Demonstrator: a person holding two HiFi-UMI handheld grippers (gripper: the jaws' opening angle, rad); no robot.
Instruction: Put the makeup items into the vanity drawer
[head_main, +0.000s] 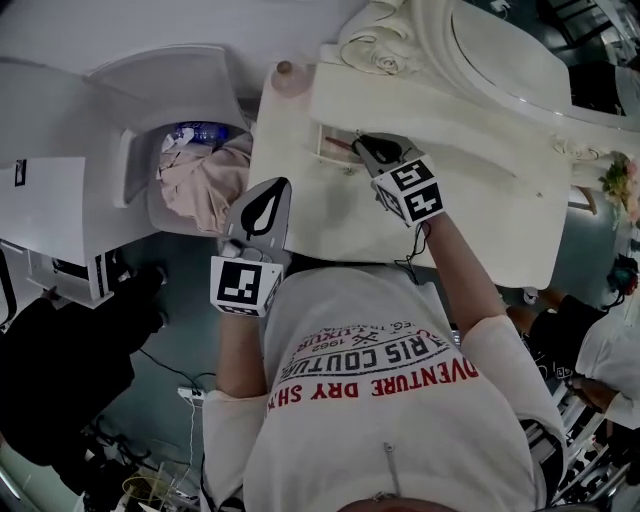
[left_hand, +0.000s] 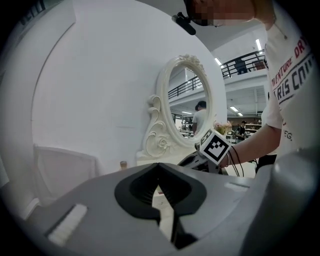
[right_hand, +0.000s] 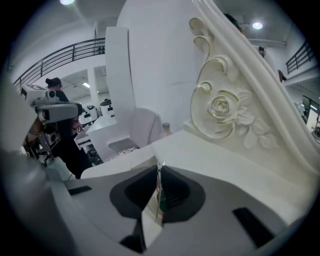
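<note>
Progress: partway, by my reading | right gripper (head_main: 365, 145) clamped on thin flat sachet (right_hand: 151, 217), tips at open drawer (head_main: 325, 150) by vanity (head_main: 450, 210) left edge, one pinkish item (head_main: 340, 146) already inside | left gripper (left_hand: 159, 166) closed, empty | small bottle (head_main: 285, 68) stands at vanity's back-left corner

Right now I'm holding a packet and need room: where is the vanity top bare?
Bare: the wide stretch of vanity top right of the right gripper, between the mirror frame and the front edge. Crowded: the left end, where the open compartment, the small bottle and the left gripper cluster.
</note>
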